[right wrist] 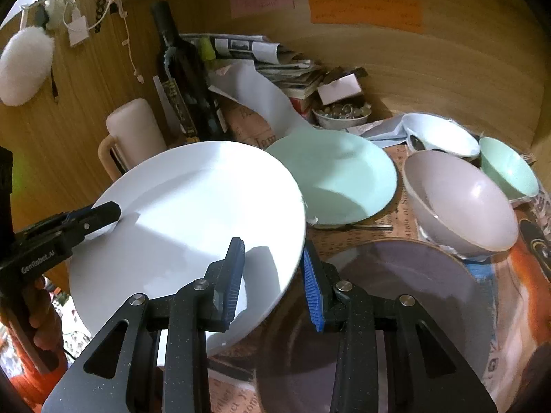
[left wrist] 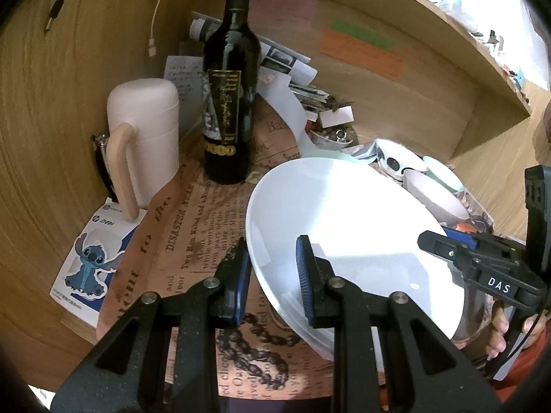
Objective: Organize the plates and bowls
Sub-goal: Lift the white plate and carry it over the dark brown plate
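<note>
White plate point(right wrist: 193, 213) tilted, raised; left tongs point(left wrist: 273, 275) and right tongs point(right wrist: 273, 277) clamp opposite rims.

A large round glossy white plate point(right wrist: 193, 213) hangs tilted in the air, gripped at two opposite rims. Behind its far edge lies a pale mint-green plate point(right wrist: 339, 175), flat. Right of the mint plate, a mauve-grey bowl point(right wrist: 461, 203), a white bowl point(right wrist: 442, 134) and a small mint-green bowl point(right wrist: 508, 170) cluster, tipped. Below the white plate's right rim lies a dark brownish plate point(right wrist: 396, 296).
</note>
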